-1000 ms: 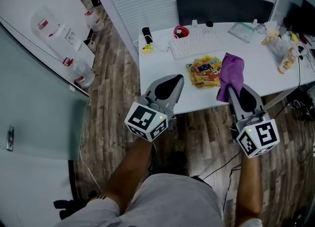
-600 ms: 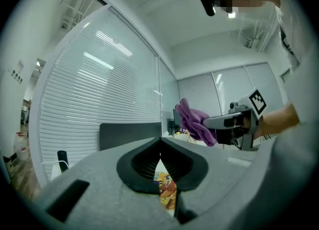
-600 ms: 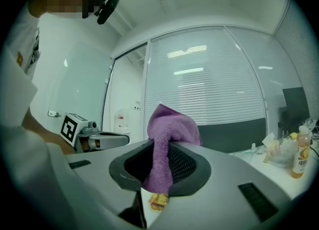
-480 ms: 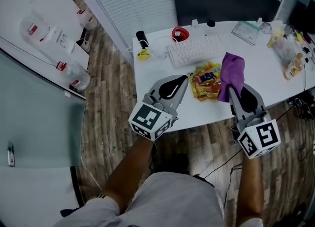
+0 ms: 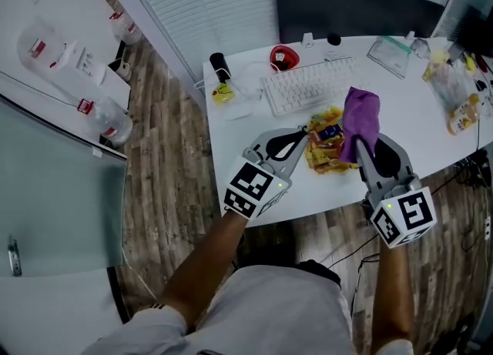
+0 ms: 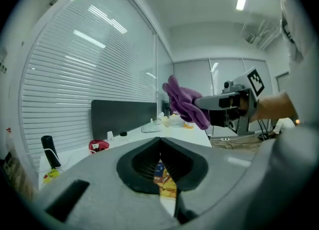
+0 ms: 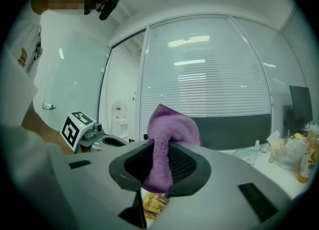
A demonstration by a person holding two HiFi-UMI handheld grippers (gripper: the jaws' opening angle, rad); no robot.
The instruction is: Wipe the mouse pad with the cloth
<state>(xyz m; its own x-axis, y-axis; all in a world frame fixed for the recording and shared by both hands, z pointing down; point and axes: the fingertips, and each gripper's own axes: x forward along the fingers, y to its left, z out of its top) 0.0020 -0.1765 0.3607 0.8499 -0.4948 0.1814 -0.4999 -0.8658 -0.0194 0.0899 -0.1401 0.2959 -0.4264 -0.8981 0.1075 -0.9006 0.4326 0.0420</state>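
Overhead, the right claw (image 5: 360, 144) was clamped on the purple cloth (image 5: 360, 117), which stood up out of its jaws over the right side of the yellow patterned mouse pad (image 5: 323, 153). That pad lay on the white counter (image 5: 254, 115), just in front of the keyboard (image 5: 308, 84). The left claw (image 5: 299, 135) was closed with nothing between its jaws, its tip at the pad's left edge. Whether either claw touched the pad could not be told.
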